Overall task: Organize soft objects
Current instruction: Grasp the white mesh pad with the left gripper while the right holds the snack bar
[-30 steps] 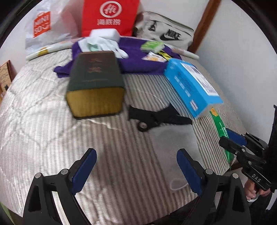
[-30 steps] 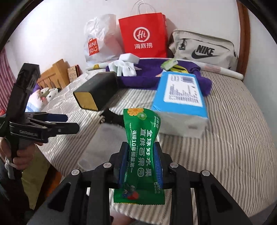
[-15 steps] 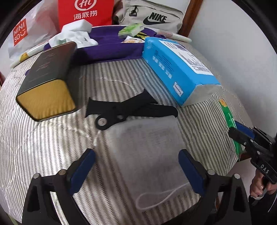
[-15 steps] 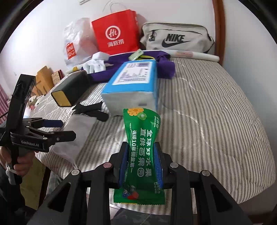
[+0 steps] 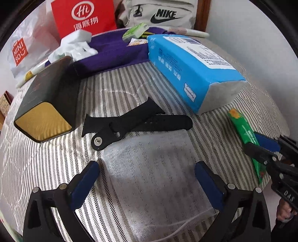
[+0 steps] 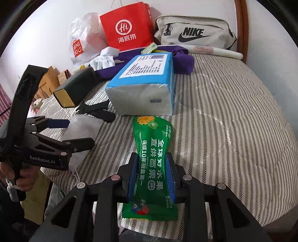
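Note:
A white mesh drawstring pouch lies flat on the striped bed. My left gripper hangs over it, wide open, its blue pads on either side of the pouch and apart from it. My right gripper is shut on a green wet-wipes packet, held just above the bed's front edge; the packet also shows at the right in the left wrist view. A black watch strap lies just beyond the pouch. A blue tissue pack lies behind that.
A dark box with a gold end lies at the left. At the back sit a purple cloth, white gloves, a red paper bag, a white plastic bag and a grey Nike bag. The bed's edge runs close below both grippers.
My left gripper has moved forward and down over the mesh pouch, which now lies between its pads. My right gripper has carried the green packet closer to the blue tissue pack.

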`<act>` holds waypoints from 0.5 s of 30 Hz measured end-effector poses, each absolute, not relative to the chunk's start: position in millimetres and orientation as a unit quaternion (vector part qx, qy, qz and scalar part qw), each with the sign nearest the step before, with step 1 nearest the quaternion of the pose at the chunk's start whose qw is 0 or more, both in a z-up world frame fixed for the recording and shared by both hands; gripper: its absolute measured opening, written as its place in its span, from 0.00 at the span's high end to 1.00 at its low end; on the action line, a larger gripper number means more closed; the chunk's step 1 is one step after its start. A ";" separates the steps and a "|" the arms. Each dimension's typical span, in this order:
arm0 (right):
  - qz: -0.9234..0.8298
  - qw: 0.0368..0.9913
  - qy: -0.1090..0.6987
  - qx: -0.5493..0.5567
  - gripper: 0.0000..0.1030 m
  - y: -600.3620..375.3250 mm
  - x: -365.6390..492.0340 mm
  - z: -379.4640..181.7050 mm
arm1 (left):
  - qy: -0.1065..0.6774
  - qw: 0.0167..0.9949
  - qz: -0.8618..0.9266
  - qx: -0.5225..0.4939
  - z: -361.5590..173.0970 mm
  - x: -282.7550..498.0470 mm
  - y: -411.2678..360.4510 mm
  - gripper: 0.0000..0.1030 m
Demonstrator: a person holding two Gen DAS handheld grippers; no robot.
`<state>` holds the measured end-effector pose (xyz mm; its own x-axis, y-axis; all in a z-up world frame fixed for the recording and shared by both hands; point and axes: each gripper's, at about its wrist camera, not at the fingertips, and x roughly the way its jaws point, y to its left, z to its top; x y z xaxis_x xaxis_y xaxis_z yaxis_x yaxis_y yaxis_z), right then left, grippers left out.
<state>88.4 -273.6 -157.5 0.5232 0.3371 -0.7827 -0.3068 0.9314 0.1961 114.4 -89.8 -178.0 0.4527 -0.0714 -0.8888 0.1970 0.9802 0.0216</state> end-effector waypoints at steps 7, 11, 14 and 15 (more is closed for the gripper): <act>0.177 0.874 0.452 0.000 0.70 -264.8 92.4 -156.5 | 0.495 0.861 -0.098 0.067 -168.9 97.1 -88.7 0.33; 0.171 0.874 0.454 -0.004 0.70 -262.2 91.6 -155.9 | 0.488 0.862 -0.112 0.071 -166.2 94.4 -88.6 0.62; 0.166 0.875 0.455 -0.011 0.70 -260.3 91.2 -155.5 | 0.489 0.862 -0.118 0.067 -164.3 91.0 -84.8 0.84; 0.166 0.875 0.455 -0.012 0.70 -259.6 91.1 -155.3 | 0.490 0.861 -0.119 0.063 -164.6 92.2 -82.3 0.90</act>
